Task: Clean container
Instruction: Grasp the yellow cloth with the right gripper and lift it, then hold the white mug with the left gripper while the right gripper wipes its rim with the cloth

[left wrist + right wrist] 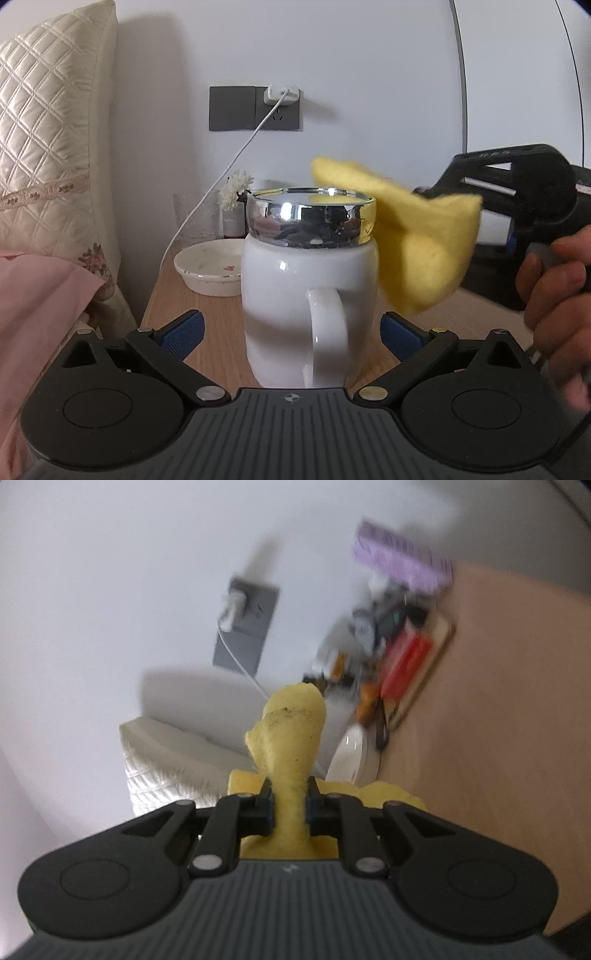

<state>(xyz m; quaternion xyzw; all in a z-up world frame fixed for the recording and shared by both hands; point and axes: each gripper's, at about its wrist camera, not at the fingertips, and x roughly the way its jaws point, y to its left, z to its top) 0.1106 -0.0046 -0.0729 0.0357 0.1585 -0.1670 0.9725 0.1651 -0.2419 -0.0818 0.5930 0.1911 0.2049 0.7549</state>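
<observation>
While mug (295, 291) upright, handle (327, 332) faces camera.

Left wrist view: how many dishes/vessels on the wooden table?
3. White mug with chrome rim, centre, between the open left gripper fingers; shallow white bowl behind it to the left; clear glass further back near the wall. Others may be hidden behind the mug or yellow cloth.
</observation>
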